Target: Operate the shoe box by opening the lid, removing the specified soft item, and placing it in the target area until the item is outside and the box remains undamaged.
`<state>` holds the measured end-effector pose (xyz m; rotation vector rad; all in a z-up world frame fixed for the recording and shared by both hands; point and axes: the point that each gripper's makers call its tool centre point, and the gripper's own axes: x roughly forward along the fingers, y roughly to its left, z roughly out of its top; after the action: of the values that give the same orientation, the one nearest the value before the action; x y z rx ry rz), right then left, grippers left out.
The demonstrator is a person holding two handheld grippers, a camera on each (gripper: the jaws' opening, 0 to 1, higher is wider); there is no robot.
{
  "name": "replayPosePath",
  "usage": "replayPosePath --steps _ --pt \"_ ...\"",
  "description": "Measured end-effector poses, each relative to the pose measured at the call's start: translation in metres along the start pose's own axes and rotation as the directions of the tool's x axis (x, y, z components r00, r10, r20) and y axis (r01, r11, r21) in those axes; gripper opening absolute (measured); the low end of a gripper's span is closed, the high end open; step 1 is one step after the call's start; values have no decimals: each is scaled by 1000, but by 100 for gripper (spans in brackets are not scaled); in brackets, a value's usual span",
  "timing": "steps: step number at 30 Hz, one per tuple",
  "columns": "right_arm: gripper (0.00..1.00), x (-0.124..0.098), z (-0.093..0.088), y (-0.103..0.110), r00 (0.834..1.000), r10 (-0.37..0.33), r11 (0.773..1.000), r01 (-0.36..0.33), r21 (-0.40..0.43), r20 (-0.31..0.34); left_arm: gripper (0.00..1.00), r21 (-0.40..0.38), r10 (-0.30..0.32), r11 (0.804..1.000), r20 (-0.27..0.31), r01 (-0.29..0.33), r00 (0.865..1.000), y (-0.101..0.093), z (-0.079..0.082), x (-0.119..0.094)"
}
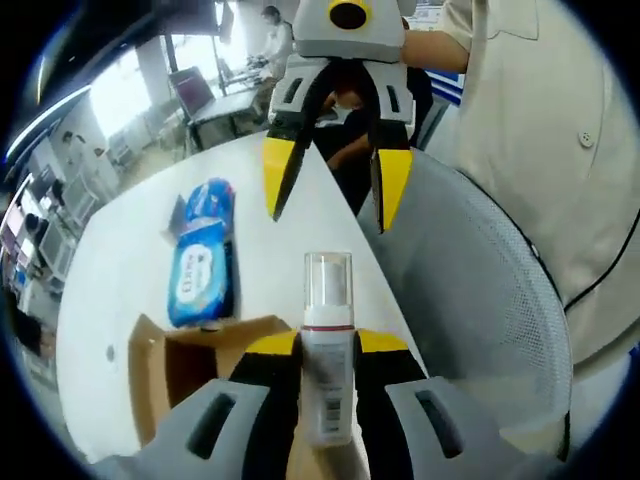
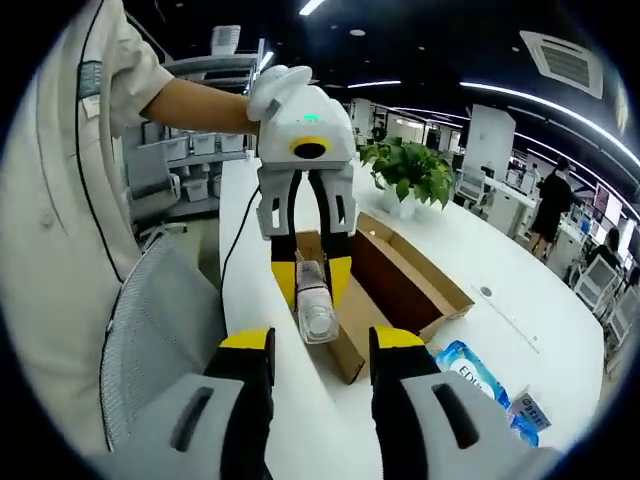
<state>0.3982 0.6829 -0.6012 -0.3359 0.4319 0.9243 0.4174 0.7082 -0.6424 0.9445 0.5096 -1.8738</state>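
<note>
A long white table (image 2: 520,290) with a rounded end carries everything. Beside it stands a grey mesh-backed chair (image 1: 480,290), and a person in a beige shirt (image 1: 560,130) stands behind that. On the table lies the open cardboard shoe box (image 2: 400,275), a plain brown rectangular tray with a dark inside; what it holds cannot be told from here. A blue soft pack of wipes (image 1: 203,255), glossy and pillow-shaped, lies on the table just beyond the box's end, outside it. A potted green plant (image 2: 408,175) sits further along the table.

The left gripper (image 1: 328,345) pinches a small white bottle with a clear cap (image 1: 327,340) between its yellow-tipped jaws, held above the box's near end. The right gripper (image 2: 323,345) hangs with its jaws spread, gripping nothing.
</note>
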Motion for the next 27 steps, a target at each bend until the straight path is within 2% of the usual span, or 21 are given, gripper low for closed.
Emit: replayPosePath --steps 14,27 --pt "26 8 1 9 999 35 999 -35 -36 -8 18 36 -32 999 54 30 998 -9 20 1" --pt "19 13 0 15 999 49 997 -50 -56 -7 18 59 -47 997 98 41 994 -15 22 -1"
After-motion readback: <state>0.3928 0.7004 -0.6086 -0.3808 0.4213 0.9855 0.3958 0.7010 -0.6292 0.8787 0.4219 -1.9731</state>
